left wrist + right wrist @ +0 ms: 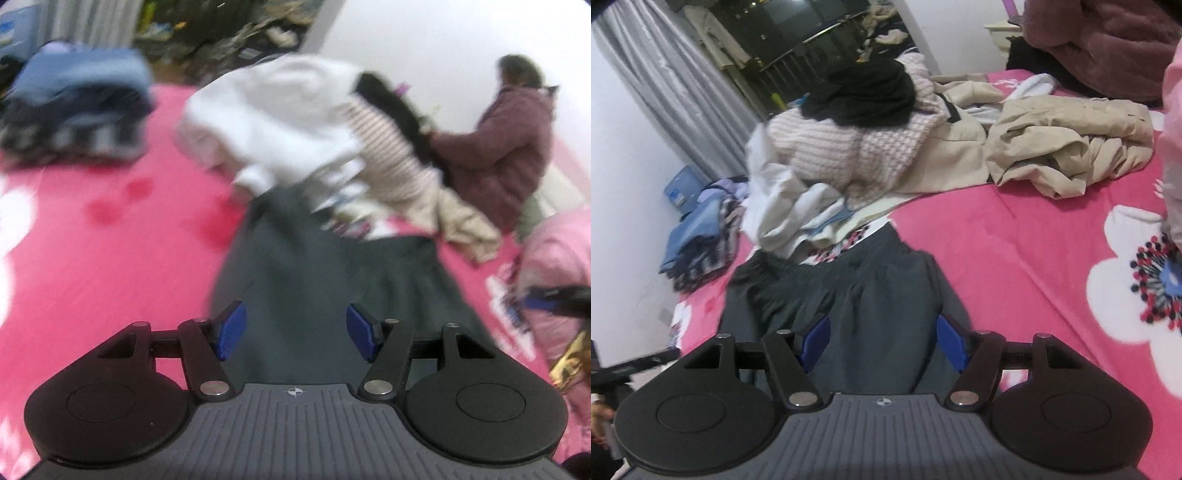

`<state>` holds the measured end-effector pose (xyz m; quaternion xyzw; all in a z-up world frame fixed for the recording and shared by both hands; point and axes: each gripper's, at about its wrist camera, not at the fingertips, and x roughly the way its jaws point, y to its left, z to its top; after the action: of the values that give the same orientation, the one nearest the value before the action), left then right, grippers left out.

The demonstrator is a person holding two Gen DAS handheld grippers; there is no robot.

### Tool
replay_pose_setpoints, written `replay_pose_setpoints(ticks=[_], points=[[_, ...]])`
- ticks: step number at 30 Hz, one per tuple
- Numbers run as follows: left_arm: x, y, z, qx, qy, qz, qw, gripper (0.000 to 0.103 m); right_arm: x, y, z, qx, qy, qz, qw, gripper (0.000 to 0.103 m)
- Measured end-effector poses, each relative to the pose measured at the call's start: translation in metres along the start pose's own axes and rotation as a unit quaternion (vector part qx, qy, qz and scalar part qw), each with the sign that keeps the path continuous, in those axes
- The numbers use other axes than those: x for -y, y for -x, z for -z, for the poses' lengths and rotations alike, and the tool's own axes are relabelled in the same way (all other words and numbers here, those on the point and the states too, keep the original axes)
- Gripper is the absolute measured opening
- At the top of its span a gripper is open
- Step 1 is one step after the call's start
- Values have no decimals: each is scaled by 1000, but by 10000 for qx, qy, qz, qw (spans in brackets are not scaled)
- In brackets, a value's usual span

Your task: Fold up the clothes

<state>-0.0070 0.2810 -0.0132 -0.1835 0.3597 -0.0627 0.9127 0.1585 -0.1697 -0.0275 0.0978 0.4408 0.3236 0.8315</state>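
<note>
The left claw (295, 330) hangs released, its blue pads (232, 329) apart with nothing pressed between them, above the near end of the dark grey garment (325, 273). The right claw (882, 345) is also unclenched, blue pads spread to either side of the same garment (849, 295), cloth lying in the gap without being pinched as far as the right view shows. The garment lies flat on the pink bed cover (1015, 258), its long axis running 6 to 12 o'clock, far end bunched. Beyond at 12 sits a heap of clothes (849, 147); at 10, folded blue clothes (81, 96).
</note>
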Motion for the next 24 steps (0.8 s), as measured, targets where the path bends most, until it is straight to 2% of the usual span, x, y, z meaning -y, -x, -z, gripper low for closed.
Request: replay_pose_setpoints(ticks=[3,5,12,15,18,20,22,24], points=[[32,-26,-13,50,-147,514,9986,60,5,-36,-12,-81,69,181,9998,67],[51,-51,-17,-48,-221,721,9971,60,9,-61,-20,-134,95,215,9996,67],[82,-134,-16,-564,-76,864,9946,60,28,-126,-34,-249,-210,-17,9995,67],[80,-156,-13,-770,157,955,9923,60,25,-141,-29,-304,3,-51,9995,61],[76,-167,-9,-877,272,991,9908,60,20,-147,-23,-320,278,-48,9991,52],[74,-175,-6,-930,342,963,9904,60,19,-148,-20,-296,415,-4,9987,38],[71,-180,-4,-971,464,921,9899,60,19,-147,-18,-283,482,-9,9984,13],[65,-180,-2,-981,630,935,9888,60,19,-142,-16,-223,448,-138,9987,5]])
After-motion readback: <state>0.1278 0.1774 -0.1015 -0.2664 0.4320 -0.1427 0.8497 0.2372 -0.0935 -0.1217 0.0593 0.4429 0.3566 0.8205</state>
